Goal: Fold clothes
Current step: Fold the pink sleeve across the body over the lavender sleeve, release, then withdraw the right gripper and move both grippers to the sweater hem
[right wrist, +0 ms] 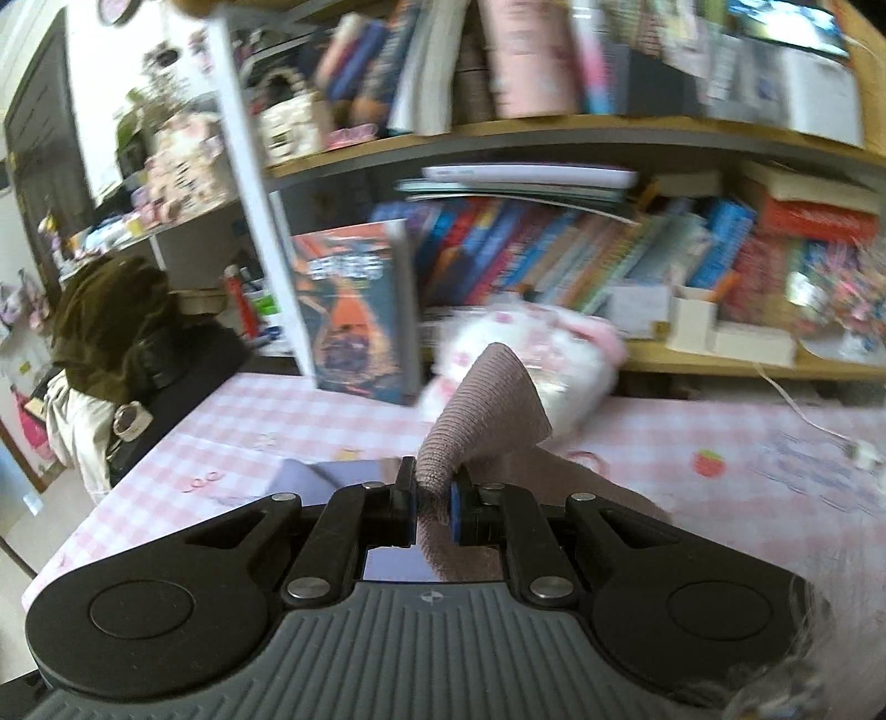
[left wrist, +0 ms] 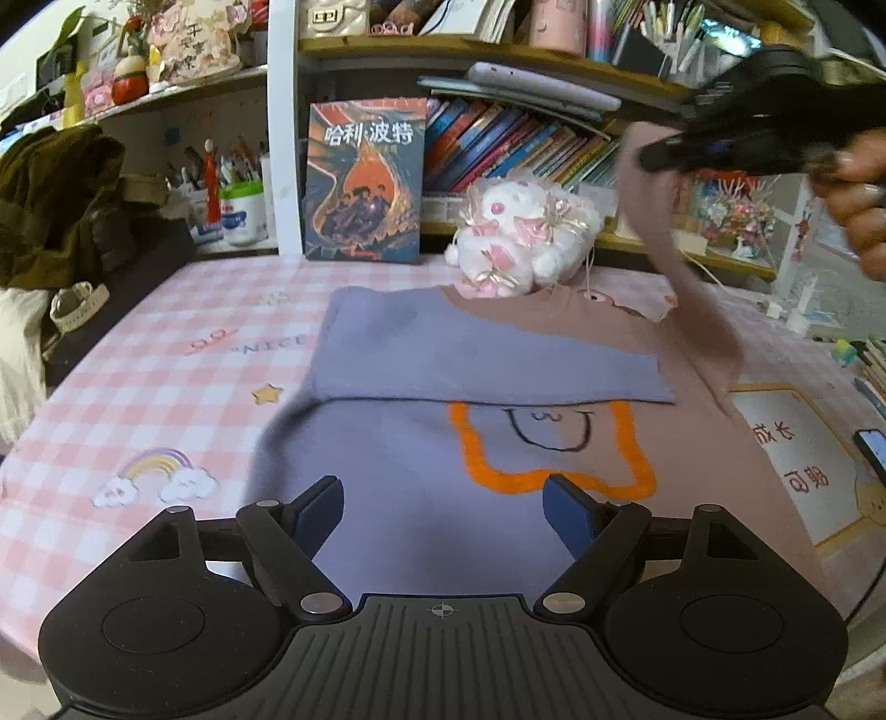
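The left gripper (left wrist: 440, 501) hovered low over the near part of the sweater (left wrist: 421, 454), its blue-padded fingers (left wrist: 570, 512) spread wide with nothing between them. The sweater lay flat on the pink checked surface (left wrist: 166, 387). It was lavender on one side and mauve-brown on the other, with an orange outline and a drawn face on the front. The lavender sleeve (left wrist: 470, 354) was folded across the chest.

The right gripper (right wrist: 432, 501) was pressed together on the cuff of the mauve sleeve (right wrist: 482, 410). In the left wrist view, the right gripper (left wrist: 670, 155) was raised at the upper right, held by a hand (left wrist: 855, 210), and the mauve sleeve (left wrist: 692, 288) hung from it in a taut band down to the sweater's shoulder.

A white and pink plush toy (left wrist: 520, 238) sat at the sweater's collar. A book (left wrist: 365, 180) stood upright beside it against the shelf unit (left wrist: 498, 52). The right wrist view was motion-blurred.
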